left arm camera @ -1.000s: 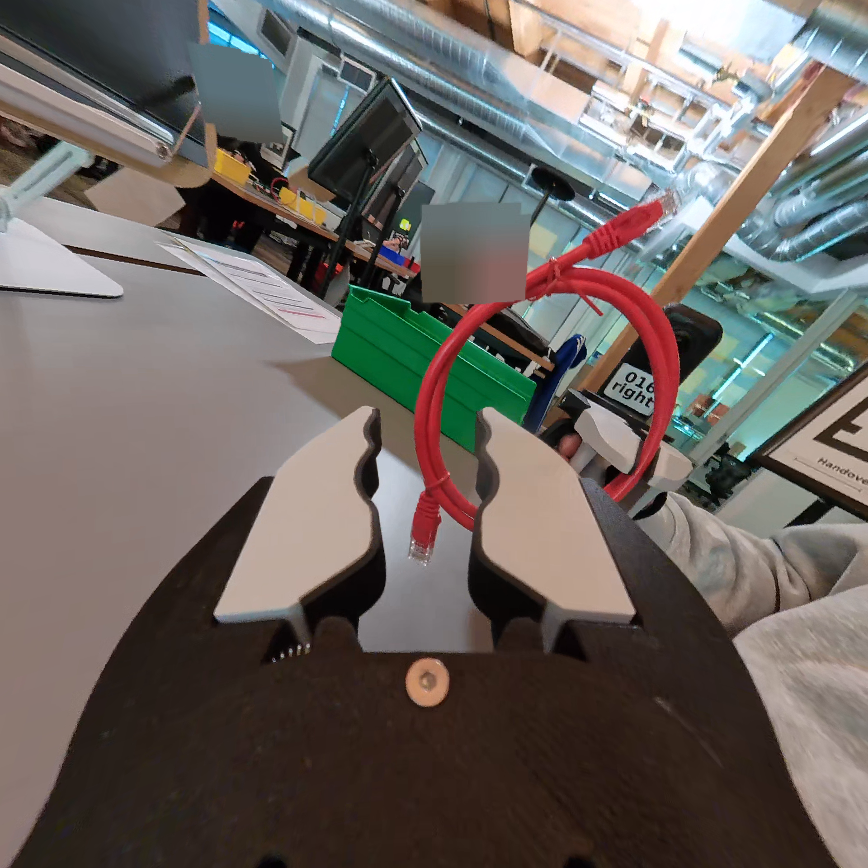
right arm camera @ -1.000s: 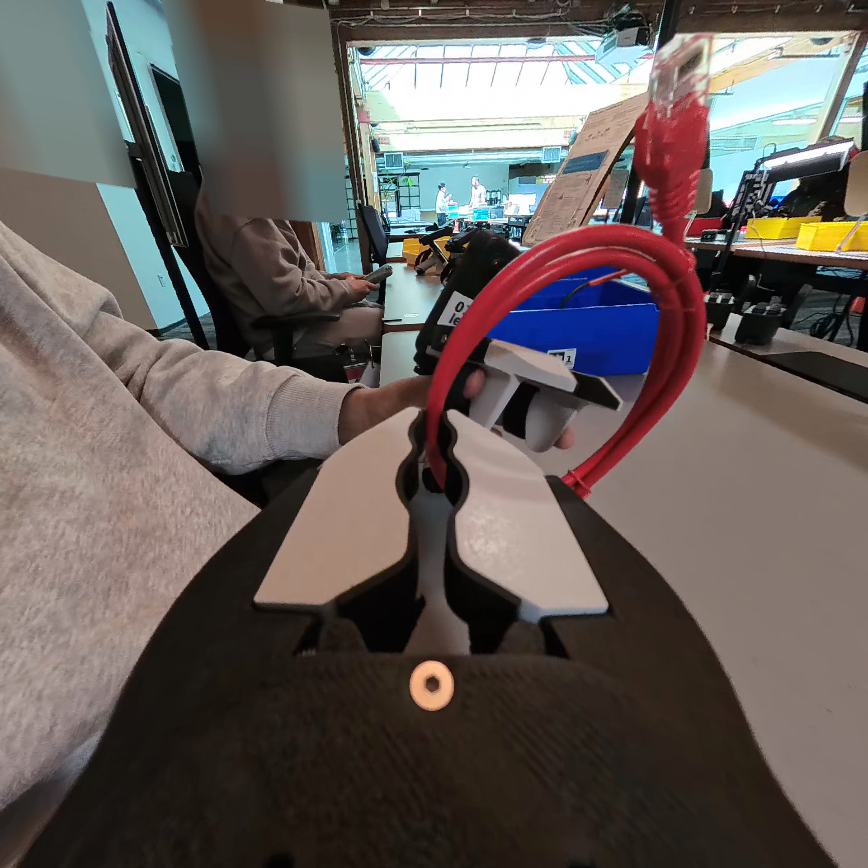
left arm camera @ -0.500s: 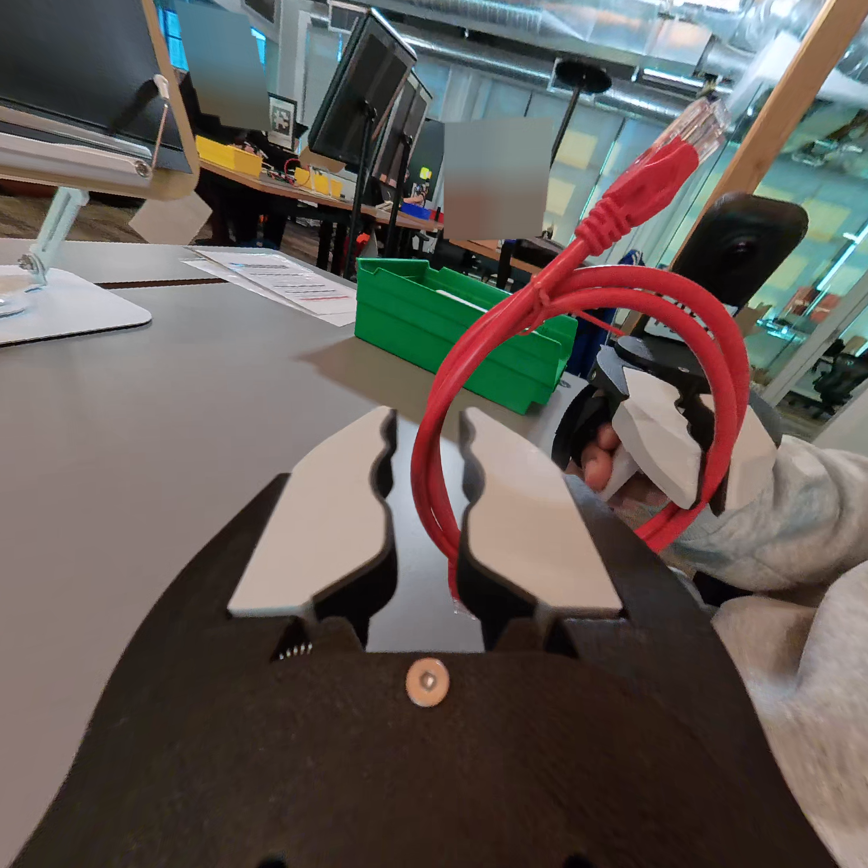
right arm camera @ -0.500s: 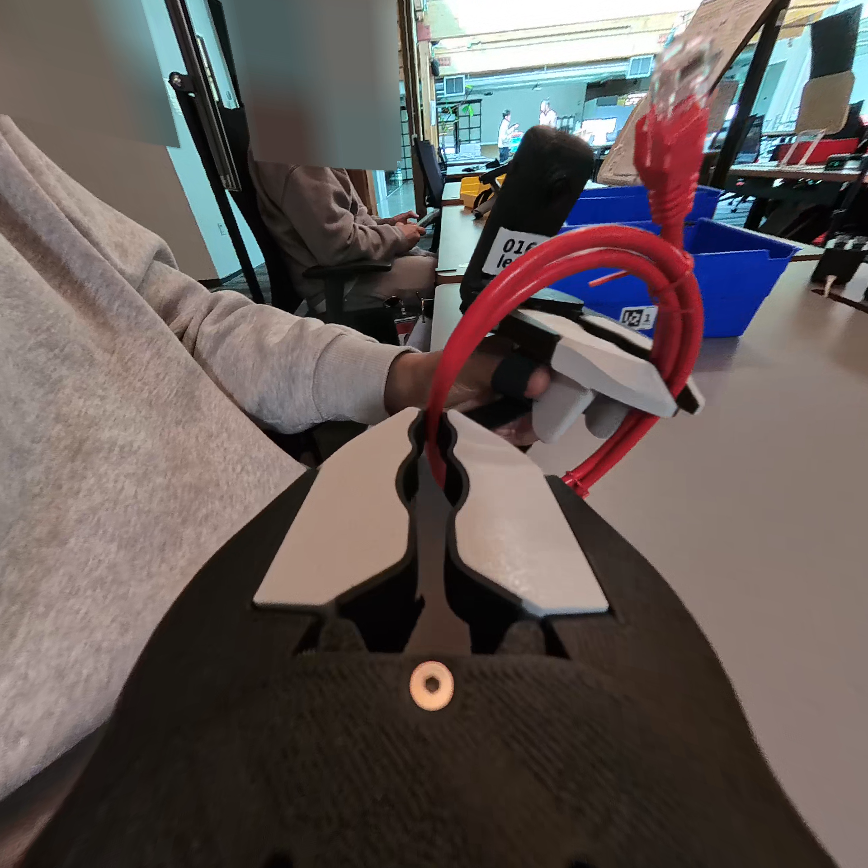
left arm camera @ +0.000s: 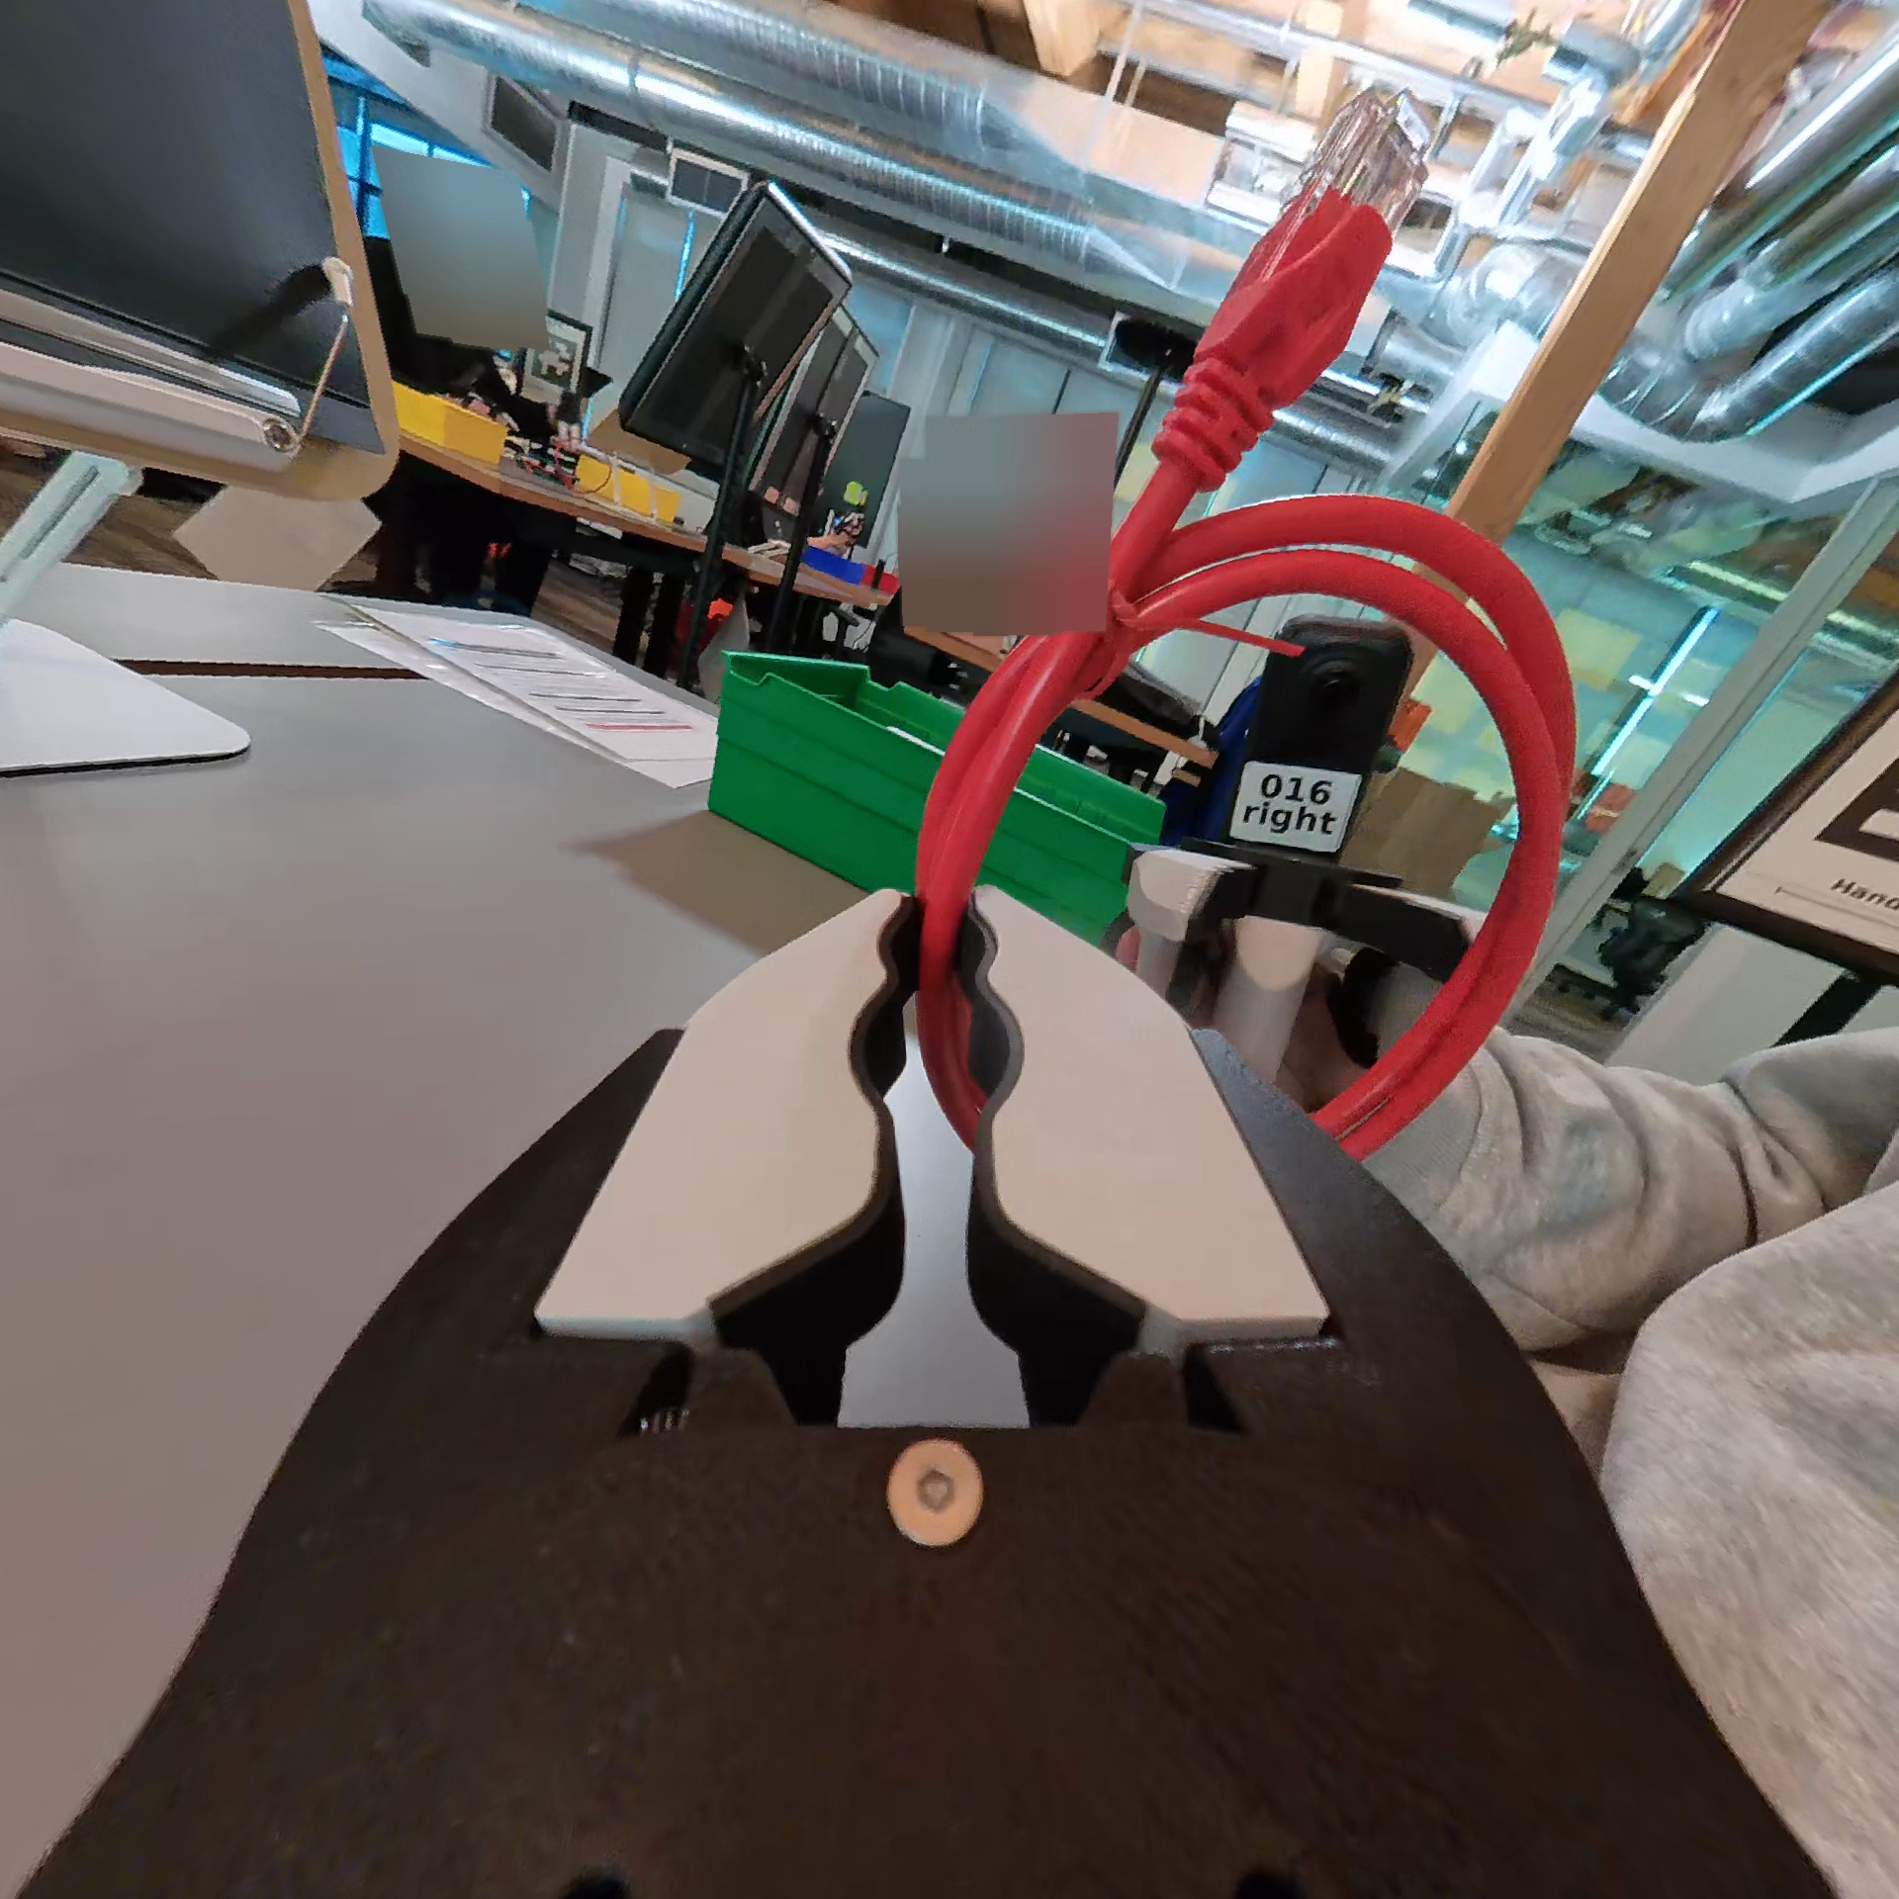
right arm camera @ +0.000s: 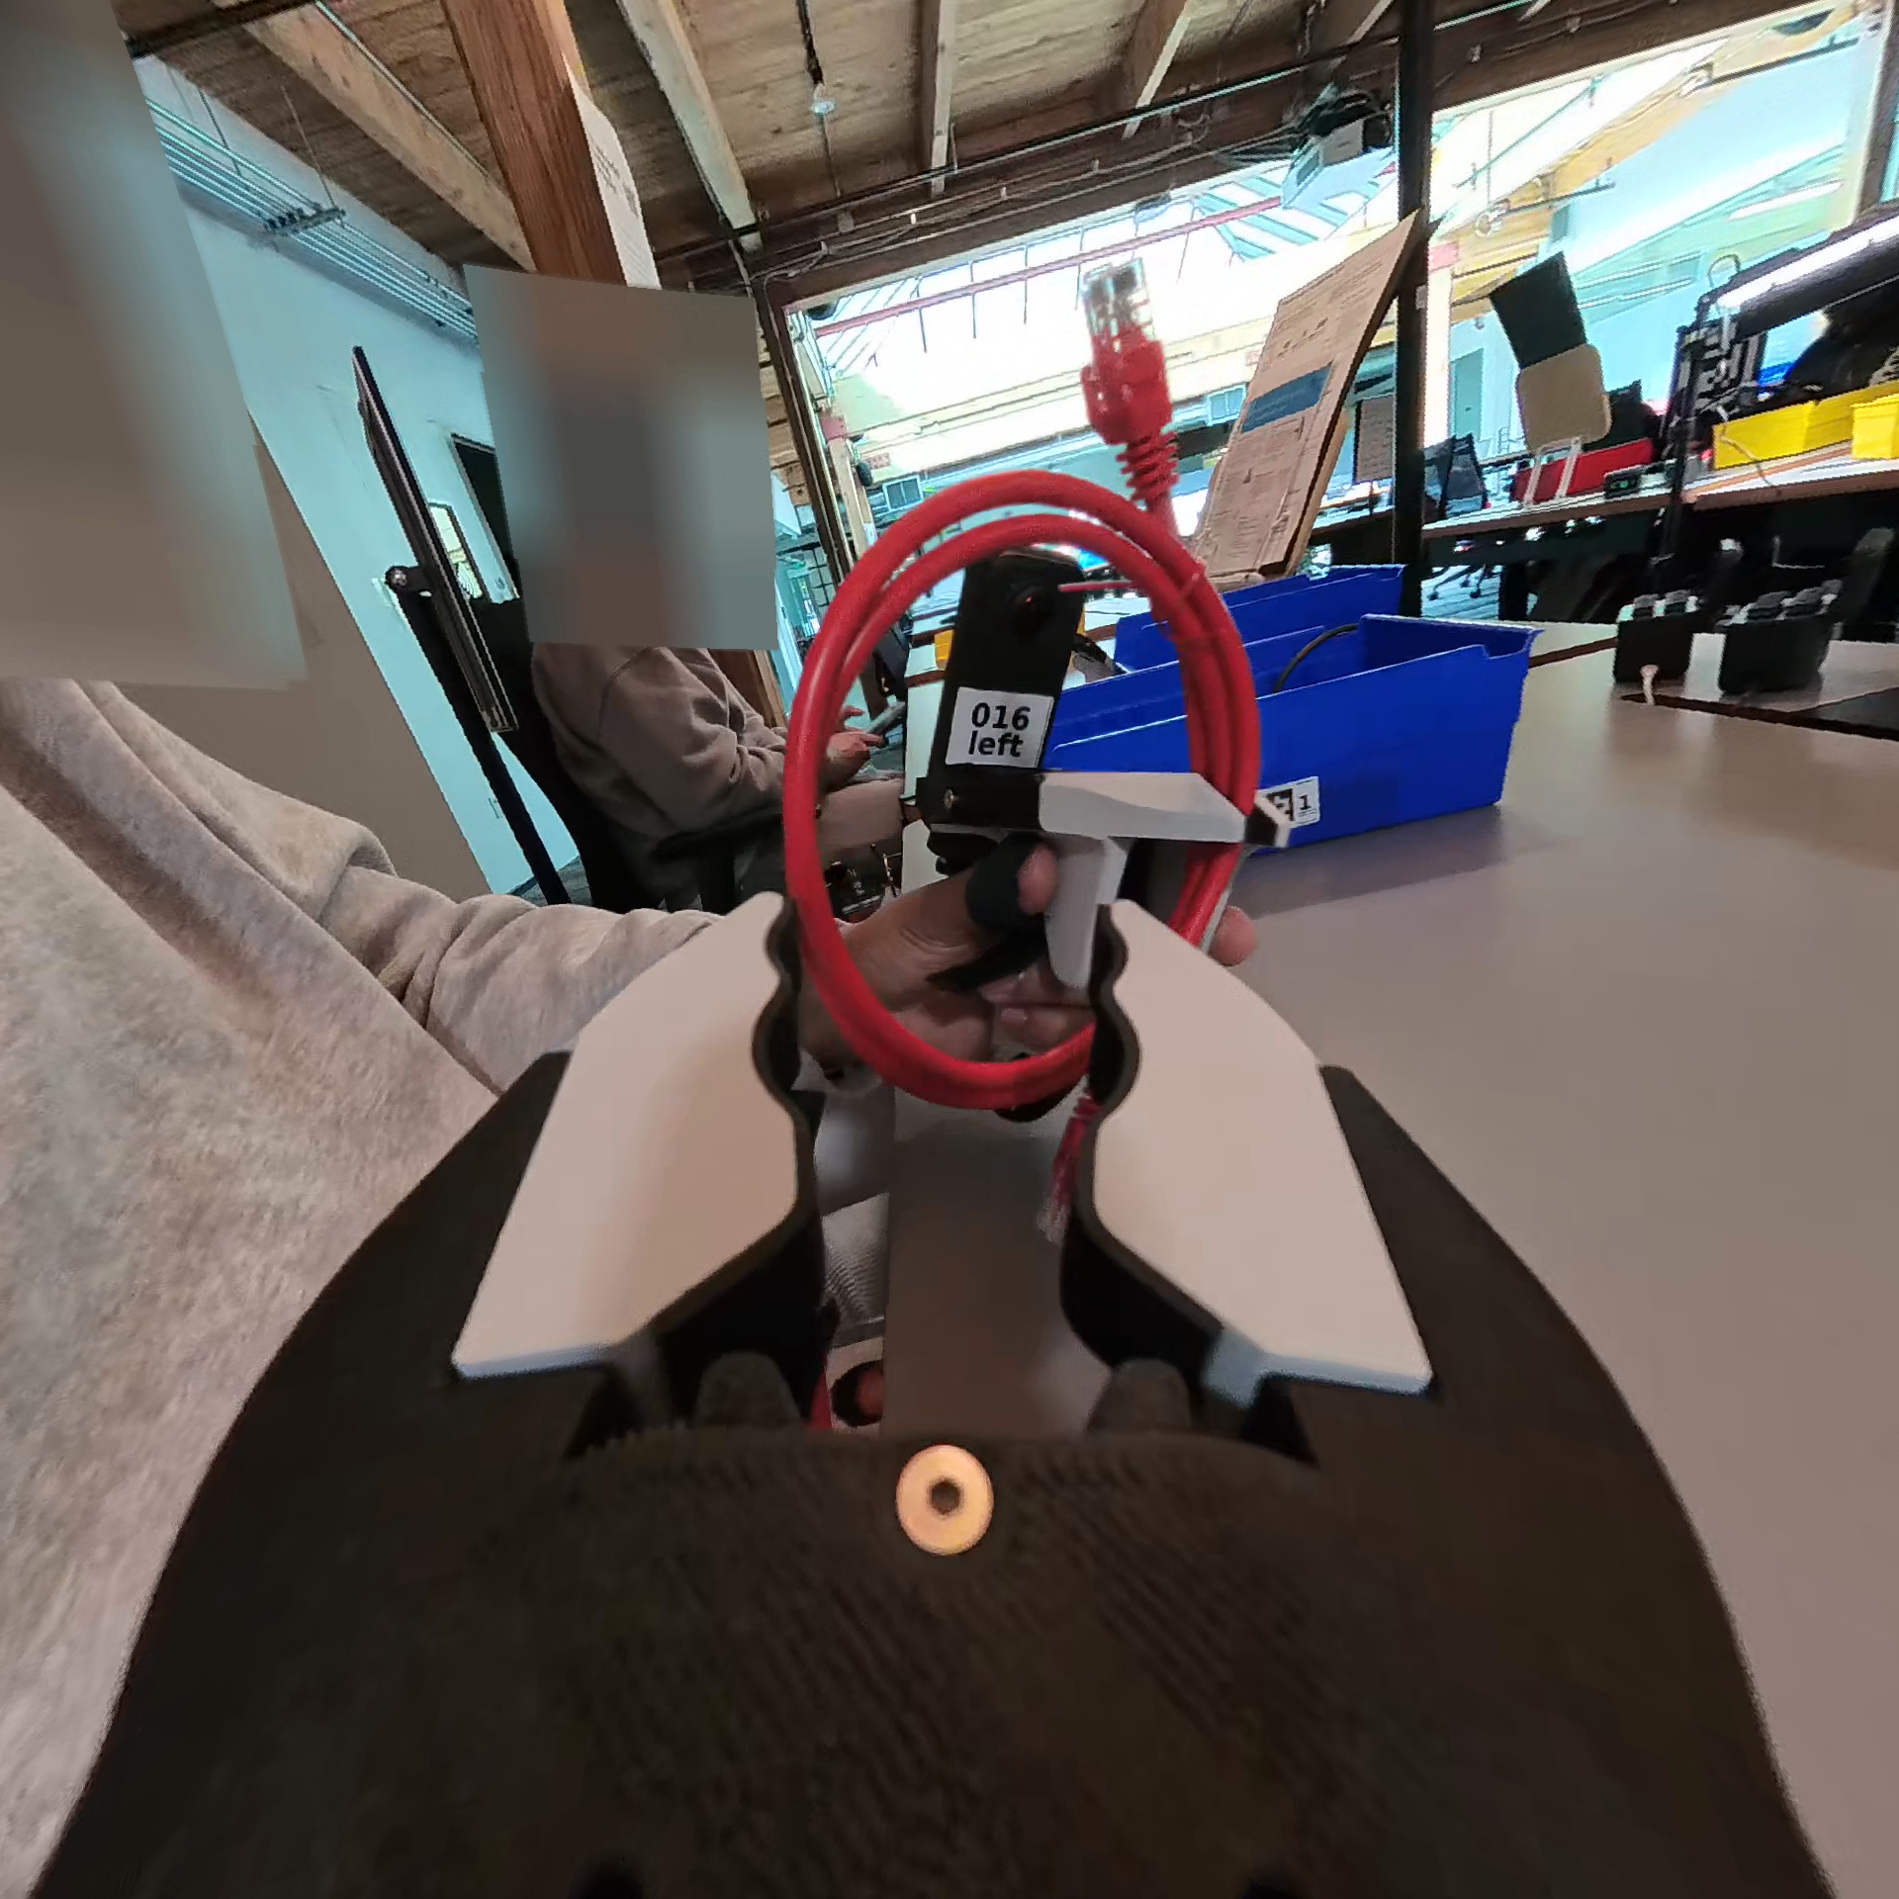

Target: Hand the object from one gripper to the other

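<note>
A coiled red network cable (left arm camera: 1521,822), tied with a red tie, has one plug pointing up. My left gripper (left arm camera: 940,909) is shut on the left side of the coil and holds it upright above the grey table (left arm camera: 308,976). In the right wrist view the cable (right arm camera: 812,822) hangs from the left gripper (right arm camera: 1249,817). My right gripper (right arm camera: 945,925) is open with its jaws wide apart; the lower part of the coil lies between them, not gripped. The right gripper (left arm camera: 1223,925) also shows behind the coil in the left wrist view.
A green bin (left arm camera: 873,760) and a paper sheet (left arm camera: 555,689) lie on the table beyond the left gripper, with a monitor stand (left arm camera: 103,709) at the far left. Blue bins (right arm camera: 1387,719) stand behind the cable. A seated person (right arm camera: 658,740) is at the back left.
The left gripper has shut on the cable. The right gripper, which was shut on the cable, has opened wide and let go of it.
</note>
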The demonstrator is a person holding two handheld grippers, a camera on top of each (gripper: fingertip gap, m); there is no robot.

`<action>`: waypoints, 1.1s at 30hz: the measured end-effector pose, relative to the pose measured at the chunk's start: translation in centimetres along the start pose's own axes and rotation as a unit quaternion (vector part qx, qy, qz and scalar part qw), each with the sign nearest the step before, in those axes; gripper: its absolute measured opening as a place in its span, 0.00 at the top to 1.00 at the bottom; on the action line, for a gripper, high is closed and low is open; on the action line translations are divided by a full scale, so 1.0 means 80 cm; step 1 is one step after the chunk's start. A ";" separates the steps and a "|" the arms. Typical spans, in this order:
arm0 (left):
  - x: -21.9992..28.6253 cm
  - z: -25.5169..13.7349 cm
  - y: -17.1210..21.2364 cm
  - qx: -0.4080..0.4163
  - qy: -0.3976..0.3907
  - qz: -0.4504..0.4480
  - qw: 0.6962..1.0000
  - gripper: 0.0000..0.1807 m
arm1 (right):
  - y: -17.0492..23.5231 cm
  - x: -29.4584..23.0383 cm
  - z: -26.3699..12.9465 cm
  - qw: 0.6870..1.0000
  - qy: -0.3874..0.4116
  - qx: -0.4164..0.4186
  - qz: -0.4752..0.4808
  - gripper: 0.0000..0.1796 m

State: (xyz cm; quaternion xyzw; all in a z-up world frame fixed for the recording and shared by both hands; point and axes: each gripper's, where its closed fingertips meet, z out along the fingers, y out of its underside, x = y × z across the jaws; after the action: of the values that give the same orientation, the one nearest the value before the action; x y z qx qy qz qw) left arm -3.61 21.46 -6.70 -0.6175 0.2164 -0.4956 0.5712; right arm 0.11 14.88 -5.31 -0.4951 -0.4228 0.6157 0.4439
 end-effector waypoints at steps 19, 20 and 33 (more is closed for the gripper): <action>0.015 0.012 0.020 -0.041 0.027 0.011 0.999 0.97 | -0.011 0.019 -0.010 0.999 0.039 0.028 0.001 0.70; 0.016 0.012 0.021 -0.044 0.029 0.012 0.999 0.97 | -0.011 0.020 -0.010 0.999 0.041 0.027 0.001 0.70; 0.056 0.028 0.057 -0.110 0.126 -0.035 0.985 0.97 | -0.022 0.028 -0.019 0.992 0.092 0.035 -0.078 0.76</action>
State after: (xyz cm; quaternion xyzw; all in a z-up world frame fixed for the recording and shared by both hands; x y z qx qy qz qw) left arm 1.57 17.65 -8.92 -0.6167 0.3183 -0.5618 0.4503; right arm 1.61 17.63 -4.35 -0.4996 -0.3952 0.5454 0.5447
